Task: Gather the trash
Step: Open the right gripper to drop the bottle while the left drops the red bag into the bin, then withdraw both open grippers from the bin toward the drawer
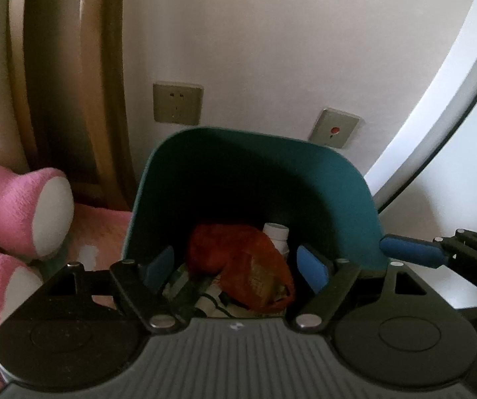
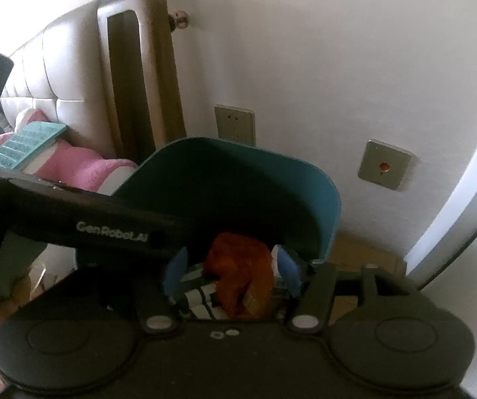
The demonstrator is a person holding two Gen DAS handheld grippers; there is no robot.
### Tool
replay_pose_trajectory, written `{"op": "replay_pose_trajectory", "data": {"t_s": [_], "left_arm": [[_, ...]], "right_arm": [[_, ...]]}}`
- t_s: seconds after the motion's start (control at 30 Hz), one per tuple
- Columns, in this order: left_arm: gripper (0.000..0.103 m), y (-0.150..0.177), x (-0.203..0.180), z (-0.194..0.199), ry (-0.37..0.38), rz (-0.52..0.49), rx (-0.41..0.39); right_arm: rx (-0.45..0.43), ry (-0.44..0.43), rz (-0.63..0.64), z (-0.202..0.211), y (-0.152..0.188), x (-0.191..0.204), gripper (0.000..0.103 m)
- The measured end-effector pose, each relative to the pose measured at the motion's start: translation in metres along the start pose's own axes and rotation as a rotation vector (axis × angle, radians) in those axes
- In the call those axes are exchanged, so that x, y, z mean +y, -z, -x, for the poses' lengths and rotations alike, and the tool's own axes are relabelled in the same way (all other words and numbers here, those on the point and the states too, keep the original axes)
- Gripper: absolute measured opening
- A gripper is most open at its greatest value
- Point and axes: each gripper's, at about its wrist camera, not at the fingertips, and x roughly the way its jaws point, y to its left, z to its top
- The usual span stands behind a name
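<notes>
Tongs of the left hand (image 1: 238,266) are seen spread wide over the open mouth of the teal bin (image 1: 348,199), with nothing gripped between the blue pads (image 1: 311,267); the red wrapper (image 1: 248,262) lies loose inside the bin below them, on top of a white bottle (image 1: 276,234) and other rubbish. One blue fingertip of the right tongs (image 1: 408,251) is seen just outside the bin's rim. A pink plush toy (image 1: 22,212) lies beside the bin, and a wall socket (image 1: 177,103) is mounted behind it. From the right wrist view, the right tongs (image 2: 232,271) are likewise held apart above the bin (image 2: 318,199), empty, with the red wrapper (image 2: 238,272) resting in the bin between and beneath the pads; the left tool's black body (image 2: 112,229) crosses over the bin's rim. A drop into the bin is judged just completed. Both tongs would next need to be drawn back from the bin, and any remaining trash sought elsewhere, none being visible outside the bin.
</notes>
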Motion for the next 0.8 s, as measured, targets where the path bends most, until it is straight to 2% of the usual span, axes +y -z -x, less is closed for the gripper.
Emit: {"op": "replay_pose_trajectory", "data": {"t_s": [0.4,0.8], "left_arm": [[0.081,0.026,0.007,0.077,0.088,-0.066,-0.093],[0.085,0.072,0.027,0.163,0.162,-0.137,-0.176]], "right_arm": [[-0.077,0.055,-0.038,0.056,0.016,0.025,0.066],[-0.164,0.079,-0.101,0.123,0.049,0.069,0.067]]}}
